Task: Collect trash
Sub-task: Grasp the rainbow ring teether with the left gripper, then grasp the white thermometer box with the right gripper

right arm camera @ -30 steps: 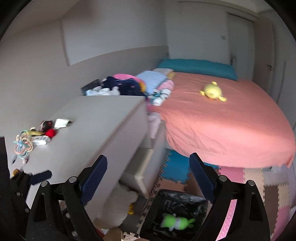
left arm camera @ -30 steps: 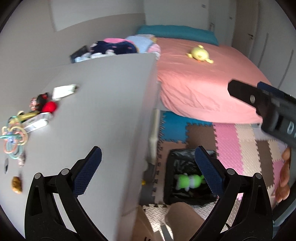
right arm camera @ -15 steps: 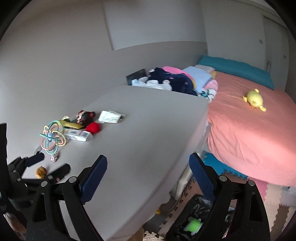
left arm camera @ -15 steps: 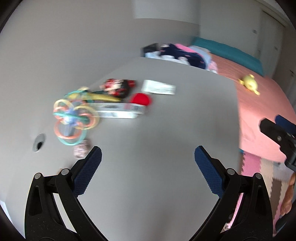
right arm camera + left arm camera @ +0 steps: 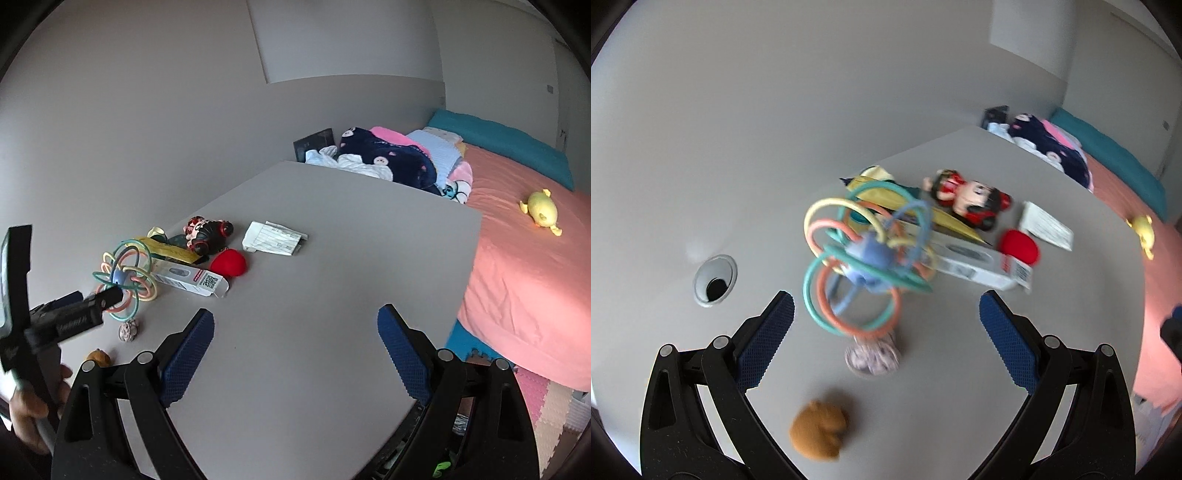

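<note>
On the grey desk (image 5: 960,369) lies a cluster: a coloured ring toy (image 5: 864,258), a white carton (image 5: 979,264), a yellow packet (image 5: 923,210), a red round piece (image 5: 1019,245), a folded paper (image 5: 1047,225) and a doll (image 5: 967,201). A small crumpled wrapper (image 5: 872,356) and a brown lump (image 5: 818,430) lie nearest. My left gripper (image 5: 886,317) hangs open above them, wrapper between its fingers' line, touching nothing. My right gripper (image 5: 295,332) stands open over bare desk (image 5: 332,258), right of the cluster; the folded paper (image 5: 275,242) and the left gripper (image 5: 92,297) show there.
A cable hole (image 5: 714,280) sits in the desk at the left, near the wall. Piled clothes (image 5: 388,155) lie past the desk's far edge. A pink bed (image 5: 535,277) with a yellow plush (image 5: 541,210) fills the right. Foam mats (image 5: 546,398) cover the floor below.
Both views have swung left, away from the floor bin and bed, onto the desk. My left gripper has come close over the ring toy and small scraps. Both stay open.
</note>
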The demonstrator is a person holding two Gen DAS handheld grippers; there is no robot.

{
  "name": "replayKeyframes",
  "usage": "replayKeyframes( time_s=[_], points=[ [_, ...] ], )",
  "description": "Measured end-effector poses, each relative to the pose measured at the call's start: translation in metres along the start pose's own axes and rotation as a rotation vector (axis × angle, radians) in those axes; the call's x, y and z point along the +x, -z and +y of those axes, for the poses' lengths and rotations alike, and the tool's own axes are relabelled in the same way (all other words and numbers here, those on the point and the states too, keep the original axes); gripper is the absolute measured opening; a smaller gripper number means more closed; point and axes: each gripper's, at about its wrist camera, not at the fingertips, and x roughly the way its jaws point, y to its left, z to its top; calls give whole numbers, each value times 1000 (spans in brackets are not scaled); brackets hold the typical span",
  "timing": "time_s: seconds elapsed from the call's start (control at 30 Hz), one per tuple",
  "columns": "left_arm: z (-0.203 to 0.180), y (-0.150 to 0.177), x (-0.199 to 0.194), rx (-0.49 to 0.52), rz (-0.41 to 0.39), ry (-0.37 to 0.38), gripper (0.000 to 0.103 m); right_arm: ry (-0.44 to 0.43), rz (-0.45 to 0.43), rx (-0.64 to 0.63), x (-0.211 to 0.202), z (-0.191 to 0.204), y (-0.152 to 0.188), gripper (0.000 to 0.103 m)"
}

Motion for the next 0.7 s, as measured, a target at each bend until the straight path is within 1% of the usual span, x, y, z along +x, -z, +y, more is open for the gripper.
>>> replayKeyframes(
  time_s=[0.2,0.27,0.3,0.37,0.43,0.57,0.6,0.67,0.7],
  points=[
    [11,-13,30,-37,31,16,97,-15,24,-26,24,9,-5,90],
    [14,-16,38,-53,39,32,97,-24,29,-31,31,11,-6,90],
    [16,-17,40,-59,38,38,96,-31,33,-34,35,13,-6,90],
    [20,-18,44,-69,35,61,91,-38,38,-42,41,17,-7,90],
    [24,-18,44,-79,24,77,88,-46,46,-49,47,21,-8,90],
    [30,-18,40,-74,2,100,74,-75,58,-66,59,32,-9,90],
    [35,-19,36,-79,-10,109,66,-79,59,-73,61,35,-9,90],
    [43,-22,28,-91,-35,114,53,-91,65,-86,66,43,-10,90],
    [50,-23,24,-110,-40,128,51,-100,66,-91,68,47,-11,90]
  ],
)
